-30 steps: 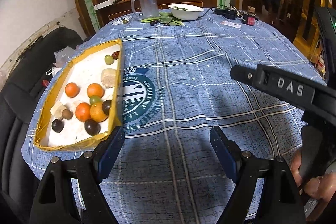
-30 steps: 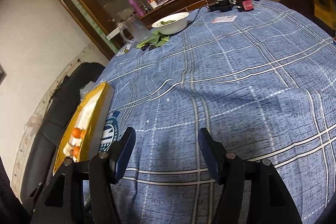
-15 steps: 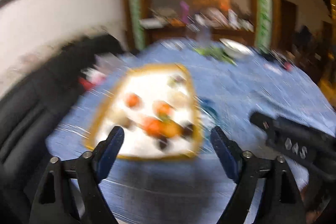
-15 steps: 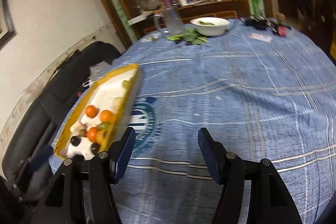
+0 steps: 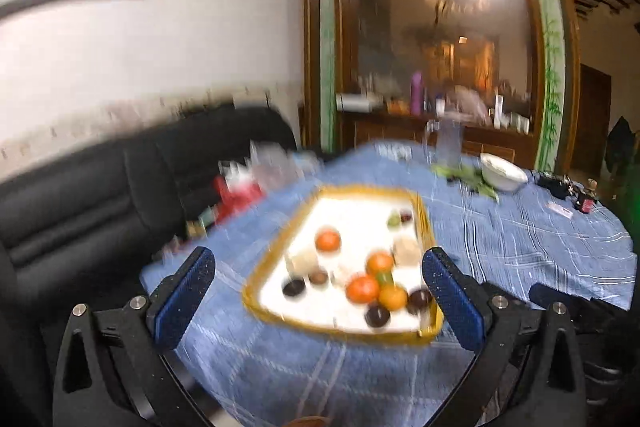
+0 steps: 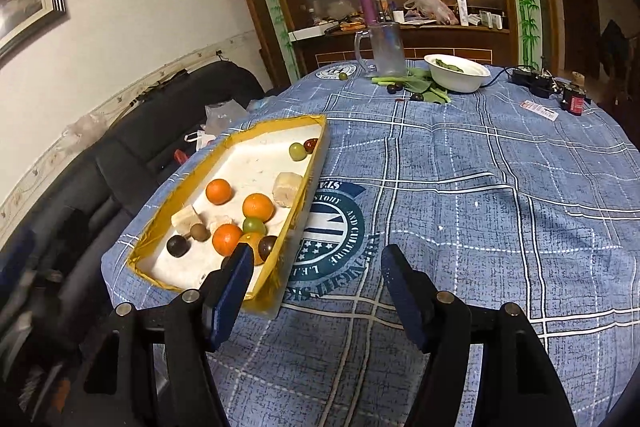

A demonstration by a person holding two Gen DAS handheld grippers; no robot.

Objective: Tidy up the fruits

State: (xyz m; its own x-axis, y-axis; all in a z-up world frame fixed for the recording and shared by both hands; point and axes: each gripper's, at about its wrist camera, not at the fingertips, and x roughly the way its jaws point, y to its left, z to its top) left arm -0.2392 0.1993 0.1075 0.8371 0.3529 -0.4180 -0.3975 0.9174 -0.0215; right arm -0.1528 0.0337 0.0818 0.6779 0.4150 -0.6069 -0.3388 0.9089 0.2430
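A yellow-rimmed tray with a white floor lies at the left edge of the blue checked table. It holds several oranges, green grapes, dark round fruits and pale chunks. My left gripper faces the tray from its near end; its jaws are opening wide with nothing between them. The oranges show blurred beyond its fingers. My right gripper hovers just right of the tray's near corner. Its jaws are also opening, and they are empty.
At the table's far side stand a glass mug, a white bowl, green leaves with loose dark grapes, and a black device. A black sofa runs along the left wall, close to the tray.
Both views have swung left toward the tray, which now sits ahead of the left fingers. The left jaws have spread wider. The right jaws have widened a little.
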